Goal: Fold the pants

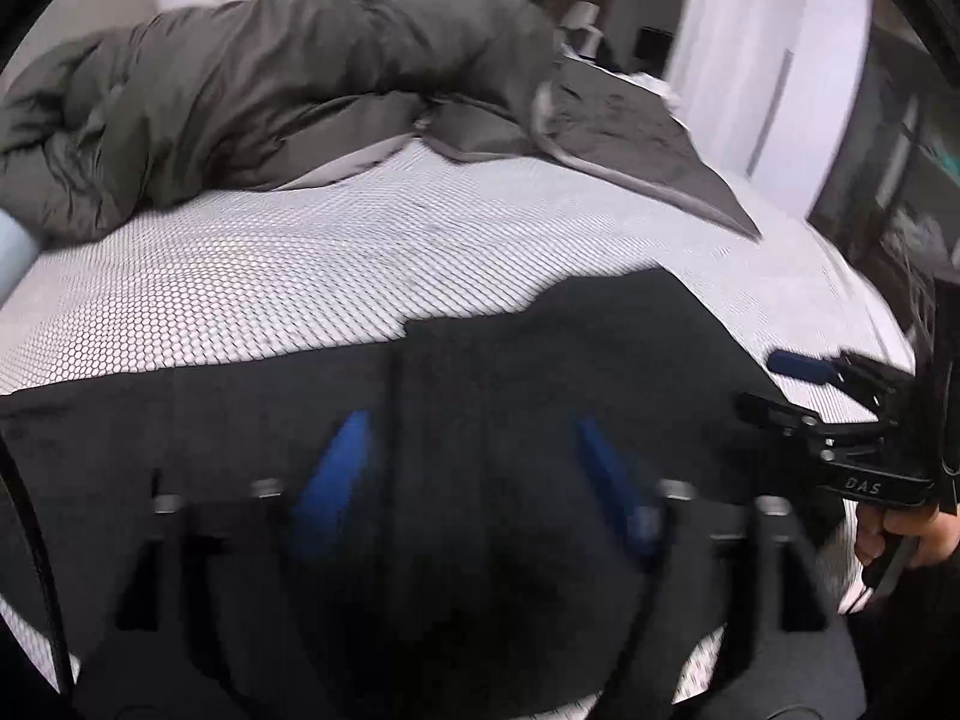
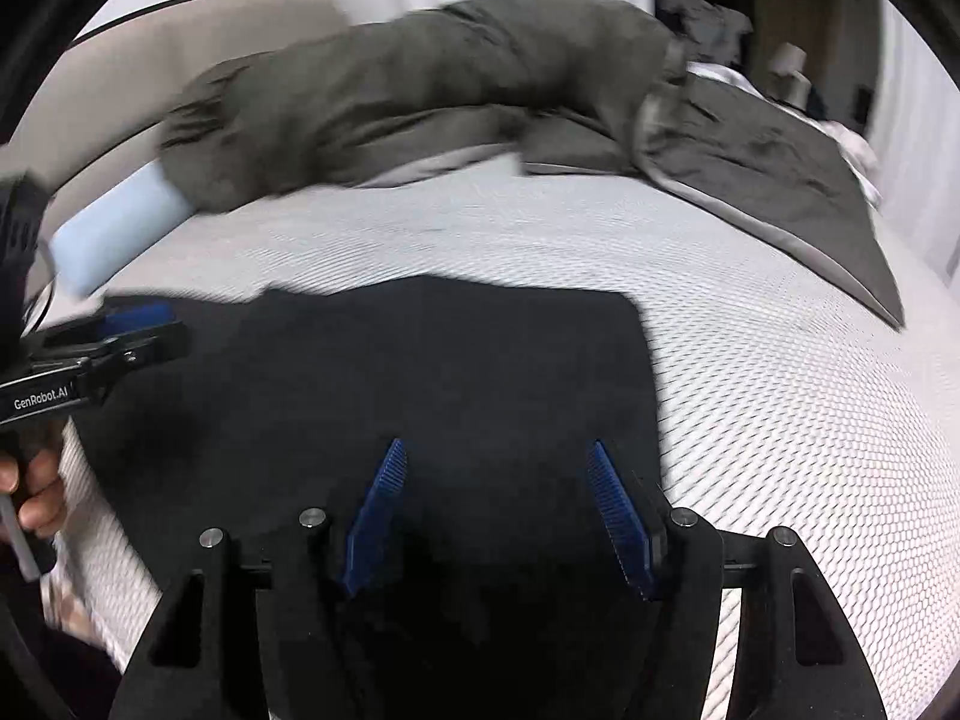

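Pants of black, soft matte fabric lie flat on the white honeycomb-textured mattress, near its front edge, as a broad dark rectangle. In the right wrist view the far edge is straight with a squared corner at the right. The left wrist view shows a seam line running front to back through the cloth; whether that marks two legs side by side or a fold, I cannot tell.

The left gripper hovers low over the cloth with its blue fingers spread wide and nothing between them. The right gripper hangs likewise over the right part of the pants, its ribbed blue fingers wide apart and empty.

My judgement is that a fold is being set up: neither gripper has a hold. The next move likely calls for each gripper to pinch an edge or corner, lift evenly and carry it across so that edges meet without bunching.

Beyond the pants, a rumpled grey-green duvet is heaped along the far side of the bed, and a pale blue pillow shows beside it at the left.
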`<state>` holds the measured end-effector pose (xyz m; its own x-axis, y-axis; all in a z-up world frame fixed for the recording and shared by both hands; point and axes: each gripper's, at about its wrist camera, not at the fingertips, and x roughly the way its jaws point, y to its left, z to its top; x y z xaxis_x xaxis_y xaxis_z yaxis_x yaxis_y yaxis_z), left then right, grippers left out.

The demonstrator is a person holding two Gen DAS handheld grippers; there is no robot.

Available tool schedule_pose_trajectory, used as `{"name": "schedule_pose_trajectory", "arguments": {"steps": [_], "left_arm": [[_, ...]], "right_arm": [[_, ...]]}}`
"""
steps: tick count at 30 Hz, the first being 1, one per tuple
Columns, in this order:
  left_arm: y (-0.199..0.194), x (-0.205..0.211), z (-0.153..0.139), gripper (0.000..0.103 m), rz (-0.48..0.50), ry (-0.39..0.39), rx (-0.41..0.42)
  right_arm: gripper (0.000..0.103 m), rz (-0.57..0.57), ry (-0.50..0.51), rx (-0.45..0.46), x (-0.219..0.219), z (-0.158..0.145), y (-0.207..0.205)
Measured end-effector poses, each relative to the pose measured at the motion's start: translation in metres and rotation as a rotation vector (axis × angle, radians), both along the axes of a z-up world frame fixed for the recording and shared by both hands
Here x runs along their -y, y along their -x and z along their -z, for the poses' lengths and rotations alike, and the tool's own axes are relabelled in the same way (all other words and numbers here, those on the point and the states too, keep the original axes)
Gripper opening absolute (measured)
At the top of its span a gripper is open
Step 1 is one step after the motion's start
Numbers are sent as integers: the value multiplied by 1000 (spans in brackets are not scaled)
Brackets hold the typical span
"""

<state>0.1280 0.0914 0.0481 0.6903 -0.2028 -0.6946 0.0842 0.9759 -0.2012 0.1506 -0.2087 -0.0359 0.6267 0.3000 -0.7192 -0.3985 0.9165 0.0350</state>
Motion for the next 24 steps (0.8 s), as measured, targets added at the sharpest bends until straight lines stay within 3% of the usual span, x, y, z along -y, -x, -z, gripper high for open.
{"name": "schedule_pose_trajectory", "arguments": {"steps": [3,5,6,8,11,14,17,20,24], "left_arm": [[18,25,6,86,96,-23,-15],[25,37,17,92,119,-39,-27],[26,39,24,98,122,-42,-41],[32,42,43,100,113,-58,-99],[42,37,54,102,84,-143,-101],[47,21,58,102,72,-77,-118],[45,14,55,102,37,-75,-126],[46,14,44,102,2,-66,-86],[52,33,32,102,72,-52,-23]], "right_arm": [[70,-54,-41,-21,-11,12,25],[74,-83,-64,-47,-20,24,43],[75,-96,-41,-56,-24,31,48],[74,-122,53,-59,-29,45,52],[74,-87,107,-39,-7,43,59],[75,20,114,-57,35,42,51],[75,99,22,-108,68,41,46],[75,122,31,-59,69,28,46],[75,64,-27,-5,50,12,65]]}}
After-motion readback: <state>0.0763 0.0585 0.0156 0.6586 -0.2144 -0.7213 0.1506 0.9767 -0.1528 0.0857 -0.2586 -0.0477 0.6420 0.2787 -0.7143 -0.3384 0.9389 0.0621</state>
